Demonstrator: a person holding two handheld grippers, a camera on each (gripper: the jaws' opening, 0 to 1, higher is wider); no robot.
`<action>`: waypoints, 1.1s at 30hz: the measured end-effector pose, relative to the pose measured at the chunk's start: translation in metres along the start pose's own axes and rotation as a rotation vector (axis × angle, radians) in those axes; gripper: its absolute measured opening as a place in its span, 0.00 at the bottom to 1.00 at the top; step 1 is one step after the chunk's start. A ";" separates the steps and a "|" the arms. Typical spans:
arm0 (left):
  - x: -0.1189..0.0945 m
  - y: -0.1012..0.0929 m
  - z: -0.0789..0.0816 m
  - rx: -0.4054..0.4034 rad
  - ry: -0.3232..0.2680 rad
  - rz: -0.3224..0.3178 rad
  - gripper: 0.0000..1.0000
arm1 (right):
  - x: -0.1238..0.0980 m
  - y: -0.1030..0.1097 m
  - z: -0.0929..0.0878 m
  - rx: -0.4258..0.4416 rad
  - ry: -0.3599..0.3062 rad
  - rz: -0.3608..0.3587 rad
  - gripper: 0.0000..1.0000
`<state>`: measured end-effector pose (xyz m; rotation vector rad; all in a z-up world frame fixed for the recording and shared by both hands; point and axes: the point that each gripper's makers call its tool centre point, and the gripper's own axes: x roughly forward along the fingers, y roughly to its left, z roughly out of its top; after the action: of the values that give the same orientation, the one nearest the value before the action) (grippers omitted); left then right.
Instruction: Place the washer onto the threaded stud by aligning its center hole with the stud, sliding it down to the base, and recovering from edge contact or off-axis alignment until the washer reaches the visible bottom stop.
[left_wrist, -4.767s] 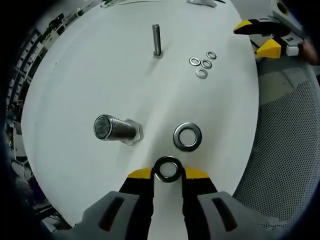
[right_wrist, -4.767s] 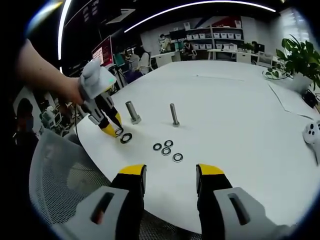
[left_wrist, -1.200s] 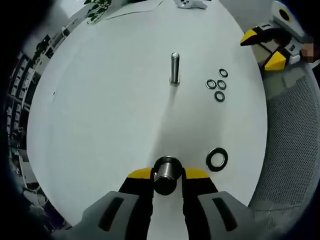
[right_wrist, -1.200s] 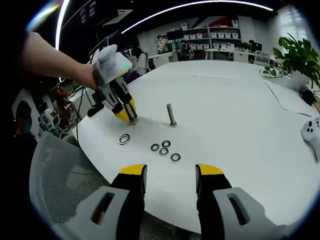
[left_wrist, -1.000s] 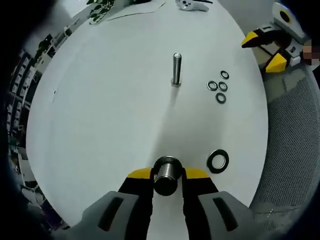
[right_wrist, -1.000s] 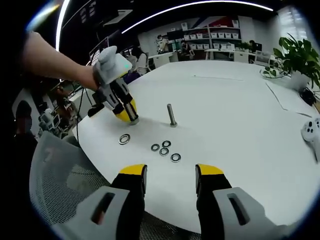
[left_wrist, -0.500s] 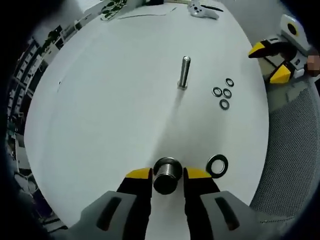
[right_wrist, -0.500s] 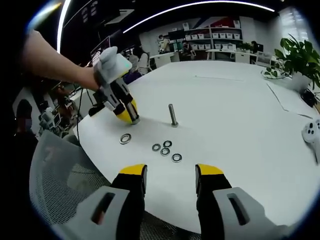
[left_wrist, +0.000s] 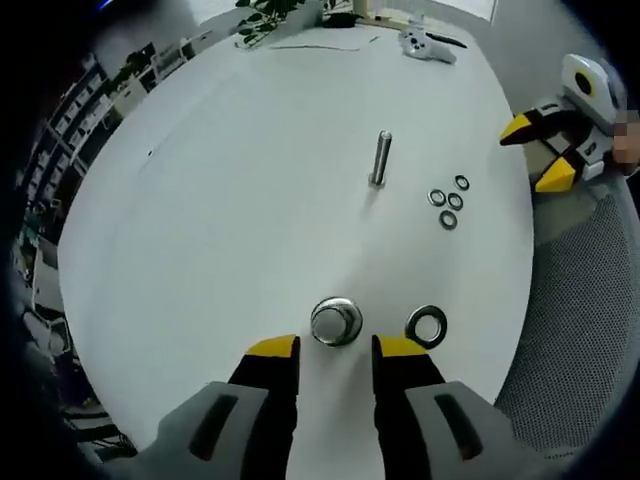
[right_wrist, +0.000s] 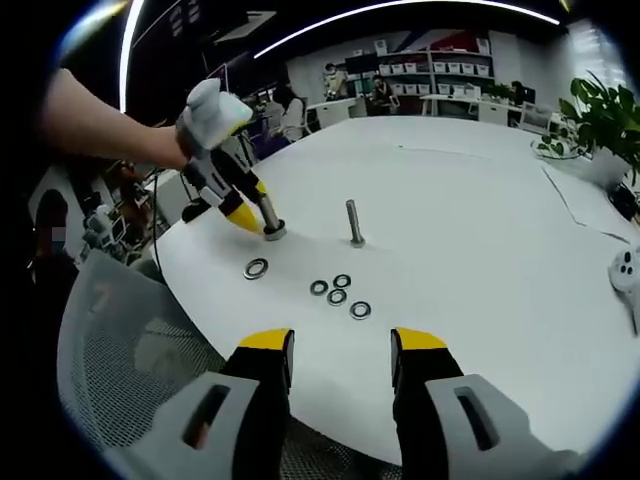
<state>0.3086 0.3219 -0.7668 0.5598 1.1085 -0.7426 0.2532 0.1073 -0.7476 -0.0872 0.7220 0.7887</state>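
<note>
In the left gripper view, the left hand-held gripper stands with its yellow-tipped jaws parted and nothing between them. The thick threaded stud stands upright on the white bench just ahead of the jaw tips, seen nearly end-on, so its long axis runs almost straight toward the camera. A washer appears to sit at its base, though I cannot tell whether it is fully seated. A spare large washer lies flat just to the right of the stud, beside the right jaw tip. Farther ahead stands a slim bolt, with three small washers to its right.

In the right gripper view, the right hand-held gripper is also wide apart and empty, well apart from the stud. The left one is far nearer, so any correction falls to it.
</note>
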 end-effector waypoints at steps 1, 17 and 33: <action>-0.001 0.000 0.000 -0.005 -0.003 0.003 0.27 | 0.000 0.000 -0.001 -0.002 0.003 0.001 0.41; -0.014 -0.014 -0.010 -0.151 -0.072 0.032 0.30 | -0.001 0.001 -0.003 -0.013 0.014 0.011 0.41; -0.008 -0.037 -0.006 -0.191 -0.099 0.012 0.33 | -0.002 -0.001 -0.002 0.001 0.009 0.004 0.41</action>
<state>0.2744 0.3048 -0.7626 0.3638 1.0699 -0.6394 0.2518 0.1042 -0.7478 -0.0883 0.7318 0.7923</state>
